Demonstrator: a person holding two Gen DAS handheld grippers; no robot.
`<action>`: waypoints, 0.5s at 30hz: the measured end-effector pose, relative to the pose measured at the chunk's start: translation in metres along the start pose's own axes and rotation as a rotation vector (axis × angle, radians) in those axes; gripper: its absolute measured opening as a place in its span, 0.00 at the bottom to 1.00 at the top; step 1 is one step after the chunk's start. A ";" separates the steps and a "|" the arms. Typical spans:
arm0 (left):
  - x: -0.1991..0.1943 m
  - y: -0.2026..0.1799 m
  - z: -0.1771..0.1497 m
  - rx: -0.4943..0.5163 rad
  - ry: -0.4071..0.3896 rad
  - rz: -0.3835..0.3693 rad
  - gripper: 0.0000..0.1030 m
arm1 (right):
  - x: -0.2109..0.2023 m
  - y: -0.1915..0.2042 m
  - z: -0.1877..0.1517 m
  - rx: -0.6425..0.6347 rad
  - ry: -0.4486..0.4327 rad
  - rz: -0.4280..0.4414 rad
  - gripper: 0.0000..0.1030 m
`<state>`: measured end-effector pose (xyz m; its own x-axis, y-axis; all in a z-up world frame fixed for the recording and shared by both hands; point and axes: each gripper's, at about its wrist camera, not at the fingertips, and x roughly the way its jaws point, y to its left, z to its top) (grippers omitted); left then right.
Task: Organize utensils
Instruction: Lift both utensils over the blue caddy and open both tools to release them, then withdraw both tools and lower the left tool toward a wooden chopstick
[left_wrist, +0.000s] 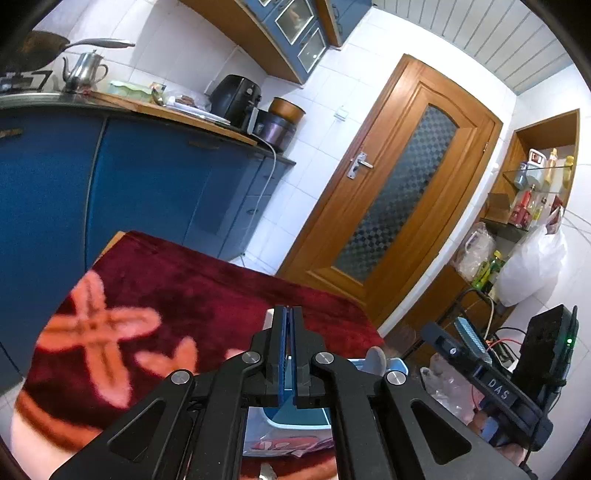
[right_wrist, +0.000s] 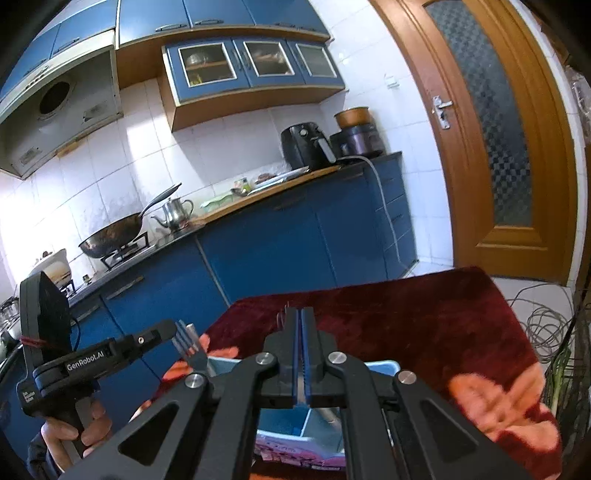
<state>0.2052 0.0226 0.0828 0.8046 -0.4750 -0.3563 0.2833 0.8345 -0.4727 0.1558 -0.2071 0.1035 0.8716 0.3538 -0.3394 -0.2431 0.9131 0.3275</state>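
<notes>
A metal fork (right_wrist: 192, 349) stands tines up, clamped in the left gripper (right_wrist: 168, 330), seen at the left of the right wrist view; a hand (right_wrist: 74, 439) grips its handle. Right gripper (right_wrist: 302, 332): jaws pressed together on a thin metal utensil, whose tines (right_wrist: 283, 316) show just left of the fingertips. Directly below and just beyond both grippers sits a light blue plastic organiser box (right_wrist: 291, 424) on a dark red plush cloth with orange flower pattern (left_wrist: 177, 280). In the left wrist view the left gripper (left_wrist: 288, 317) is pressed together; a grey rounded utensil end (left_wrist: 376, 358) rises from the box's right side. Far: blue kitchen cabinets (right_wrist: 280, 243), wooden door (left_wrist: 399, 184).
</notes>
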 end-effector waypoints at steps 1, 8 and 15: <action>-0.001 -0.001 0.000 0.001 0.003 0.001 0.02 | -0.001 0.000 -0.001 0.001 0.002 0.005 0.05; -0.016 -0.011 -0.002 0.039 0.010 0.022 0.32 | -0.018 0.000 -0.003 0.019 -0.004 0.013 0.18; -0.039 -0.021 -0.008 0.085 0.026 0.059 0.37 | -0.043 0.002 -0.010 0.041 0.011 0.001 0.31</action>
<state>0.1639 0.0213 0.0999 0.8076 -0.4302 -0.4034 0.2797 0.8816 -0.3802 0.1130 -0.2180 0.1097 0.8666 0.3569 -0.3488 -0.2258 0.9037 0.3637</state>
